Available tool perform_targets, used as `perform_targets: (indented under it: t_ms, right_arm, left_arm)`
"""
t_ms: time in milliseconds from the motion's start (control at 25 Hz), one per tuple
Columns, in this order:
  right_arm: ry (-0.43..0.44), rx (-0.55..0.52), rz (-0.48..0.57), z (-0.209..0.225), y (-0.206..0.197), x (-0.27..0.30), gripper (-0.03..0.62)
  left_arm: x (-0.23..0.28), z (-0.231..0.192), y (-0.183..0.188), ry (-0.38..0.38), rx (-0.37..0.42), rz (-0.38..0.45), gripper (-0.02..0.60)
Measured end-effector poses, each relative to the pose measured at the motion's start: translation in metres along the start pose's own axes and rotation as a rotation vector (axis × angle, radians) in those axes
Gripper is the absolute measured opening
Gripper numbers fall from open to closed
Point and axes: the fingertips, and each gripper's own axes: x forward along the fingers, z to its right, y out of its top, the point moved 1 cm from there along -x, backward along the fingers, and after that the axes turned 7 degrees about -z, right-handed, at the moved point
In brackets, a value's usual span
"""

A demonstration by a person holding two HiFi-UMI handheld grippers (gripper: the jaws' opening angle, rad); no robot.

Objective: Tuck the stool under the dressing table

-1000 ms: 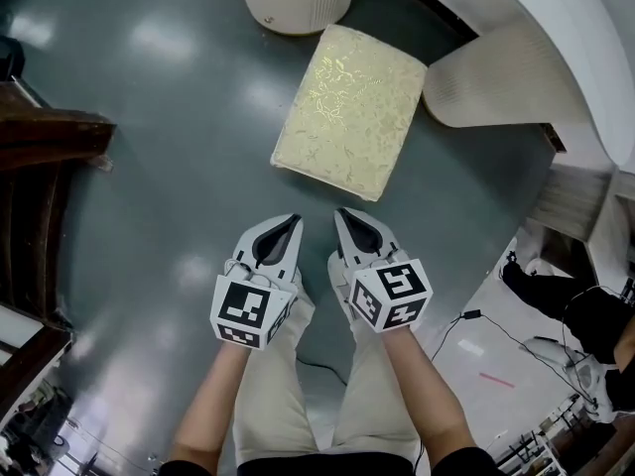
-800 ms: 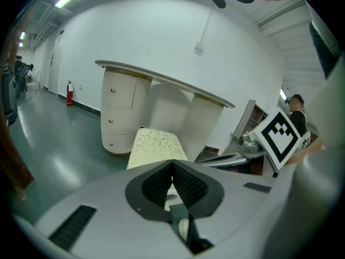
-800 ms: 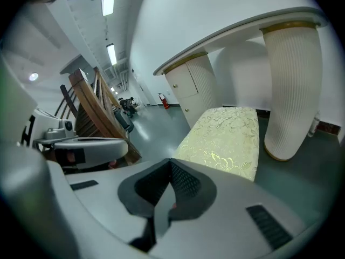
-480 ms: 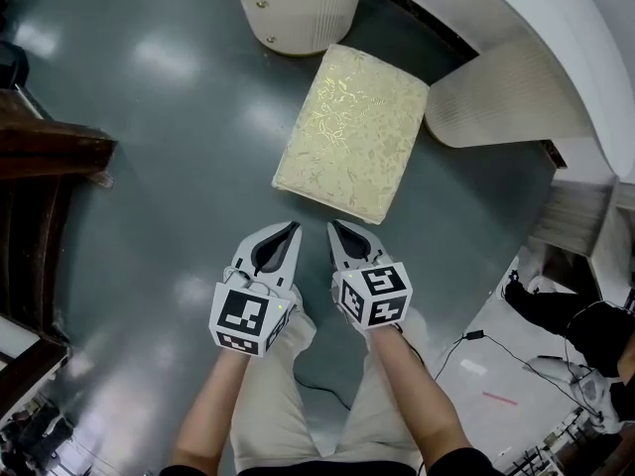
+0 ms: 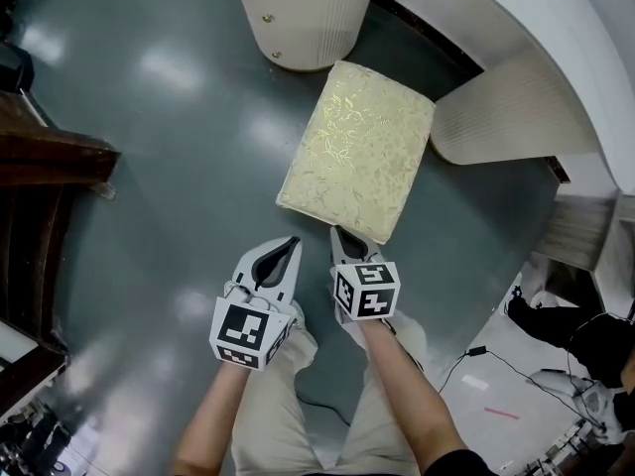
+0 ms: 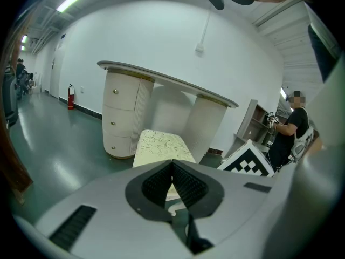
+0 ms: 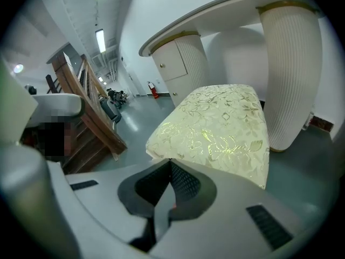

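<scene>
Left gripper point(image 5: 291, 243) and right gripper point(image 5: 339, 233), jaws together and empty, just below the mid-frame stool point(image 5: 357, 152), dressing table point(image 5: 536, 13) upper right

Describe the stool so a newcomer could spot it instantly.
Find the curved white dressing table at the head view's top right. By the gap between its two ribbed cream pedestals stands the rectangular stool. It alone has a pale gold, floral-brocade cushioned top.

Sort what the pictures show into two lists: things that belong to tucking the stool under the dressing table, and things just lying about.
Belongs to the job:
stool
dressing table
left gripper, shut
right gripper, shut

Just lying about:
dark wooden furniture
floor cable
fire extinguisher by the wall
</scene>
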Motion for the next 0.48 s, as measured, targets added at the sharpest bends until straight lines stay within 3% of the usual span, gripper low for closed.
perform_targets:
  t_ms: [480]
  right_arm:
    - [-0.014, 0.033, -0.011, 0.021, 0.002, 0.019, 0.009]
  left_arm:
    - [0.015, -0.007, -0.005, -0.005, -0.009, 0.008, 0.012]
